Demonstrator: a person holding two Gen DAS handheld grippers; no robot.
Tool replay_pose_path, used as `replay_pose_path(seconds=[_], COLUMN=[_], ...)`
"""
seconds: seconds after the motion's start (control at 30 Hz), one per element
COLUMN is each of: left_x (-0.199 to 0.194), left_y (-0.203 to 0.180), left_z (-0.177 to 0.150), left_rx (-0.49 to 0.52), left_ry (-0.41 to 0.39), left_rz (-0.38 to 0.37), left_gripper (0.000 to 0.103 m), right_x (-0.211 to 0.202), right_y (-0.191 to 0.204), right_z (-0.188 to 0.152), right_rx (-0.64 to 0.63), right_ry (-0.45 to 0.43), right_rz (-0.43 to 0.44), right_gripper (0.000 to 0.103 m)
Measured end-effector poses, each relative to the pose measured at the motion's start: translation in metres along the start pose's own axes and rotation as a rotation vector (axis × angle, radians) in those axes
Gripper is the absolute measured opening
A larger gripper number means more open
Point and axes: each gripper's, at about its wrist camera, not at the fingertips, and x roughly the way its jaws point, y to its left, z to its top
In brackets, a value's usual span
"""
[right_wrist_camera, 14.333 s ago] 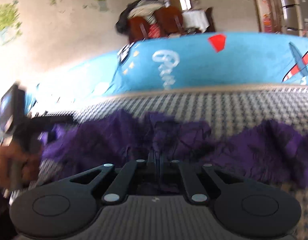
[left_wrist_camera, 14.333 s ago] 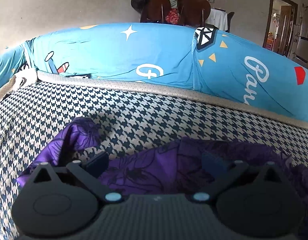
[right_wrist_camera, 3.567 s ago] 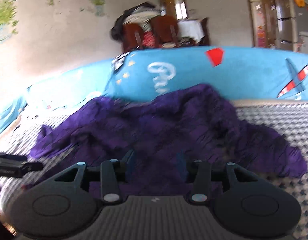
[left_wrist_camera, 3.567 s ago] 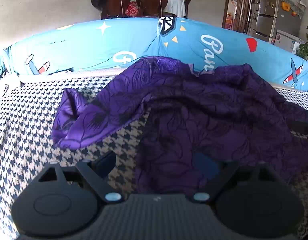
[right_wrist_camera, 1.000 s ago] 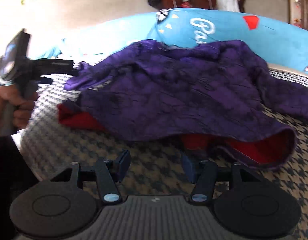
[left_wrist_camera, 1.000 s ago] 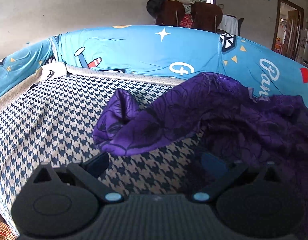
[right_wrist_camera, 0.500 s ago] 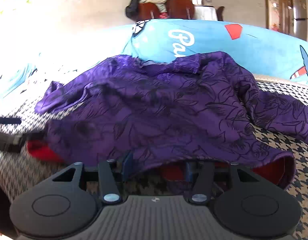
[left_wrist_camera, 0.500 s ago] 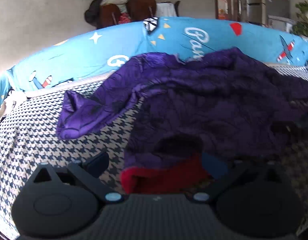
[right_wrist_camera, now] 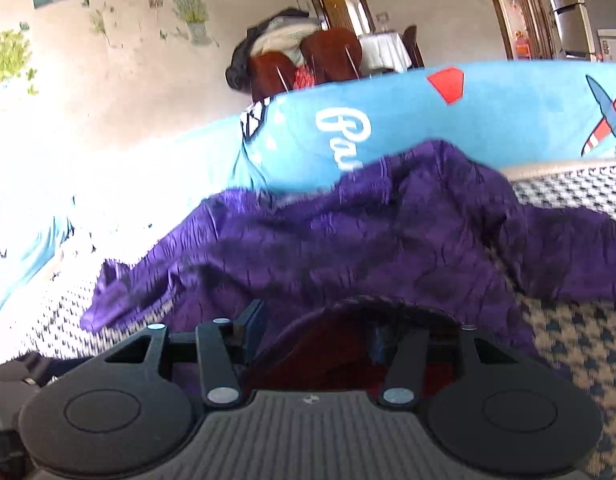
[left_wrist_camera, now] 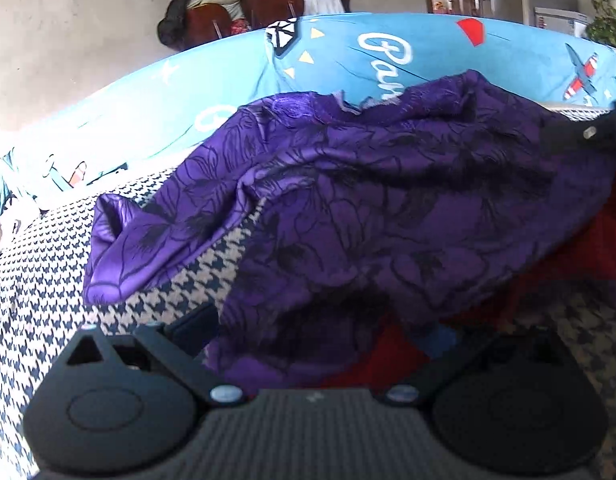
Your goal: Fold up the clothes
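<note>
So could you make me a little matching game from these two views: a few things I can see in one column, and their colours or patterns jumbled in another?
Things:
1. jacket
2. jacket lining
3. sofa seat cover
4. sofa back cover

Colours or patterns:
A. red
B. light blue with cartoon prints
C. purple with a dark floral outline
D. dark and pale houndstooth check

Pairs: 1-C, 2-A, 3-D, 4-B.

The left gripper and the right gripper both sit open at the jacket's near hem.
</note>
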Motion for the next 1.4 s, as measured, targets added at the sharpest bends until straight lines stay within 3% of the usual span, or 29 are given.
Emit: replay_pose_path(seconds=[0.17, 0.43, 0.6, 0.73, 0.93, 1.03, 1.33, 1.37, 1.4], left_x=[0.026, 0.049, 0.049, 0.049, 0.048, 0.048, 0.046, 0.046, 0.046], left_y=[0.01, 0.034, 0.039, 0.04, 0.045, 0.049, 0.063, 0.063, 0.064], left_z=[0.015, 0.023, 0.025, 0.026, 0.027, 0.027, 0.025, 0.025, 0.024], left_rx=[-0.033, -0.13, -0.162, -0.177, -0.199, -0.217, -0.282, -0.284, -0.284], left_ry=[0.011, 0.042, 0.036, 0.028, 0.021, 0.017, 0.012, 0.011, 0.01], left_rz=[0.096, 0.181, 0.198, 0.211, 0.221, 0.233, 0.262, 0.268, 0.274], left_gripper=[0.103, 0.103, 0.103, 0.103, 0.103, 0.103, 0.103, 0.103, 0.103], right_x=[-0.003, -0.033, -0.065, -0.081, -0.074, -0.068, -0.048, -0.047, -0.045], right_y=[-0.009, -0.022, -0.046, -0.055, -0.065, -0.069, -0.08, -0.078, -0.077], right_z=[0.012, 0.002, -0.007, -0.016, -0.032, -0.039, -0.053, -0.054, -0.056], right_rx=[0.053, -0.004, 0.057, 0.039, 0.024, 0.035, 0.121, 0.119, 0.118], right_ry=[-0.033, 0.028, 0.035, 0.036, 0.116, 0.15, 0.145, 0.135, 0.125], right_rz=[-0.009, -0.036, -0.103, -0.213, -0.333, -0.339, -0.39, -0.396, -0.402], right_gripper=[0.051, 0.051, 0.051, 0.051, 0.052, 0.052, 0.052, 0.051, 0.044])
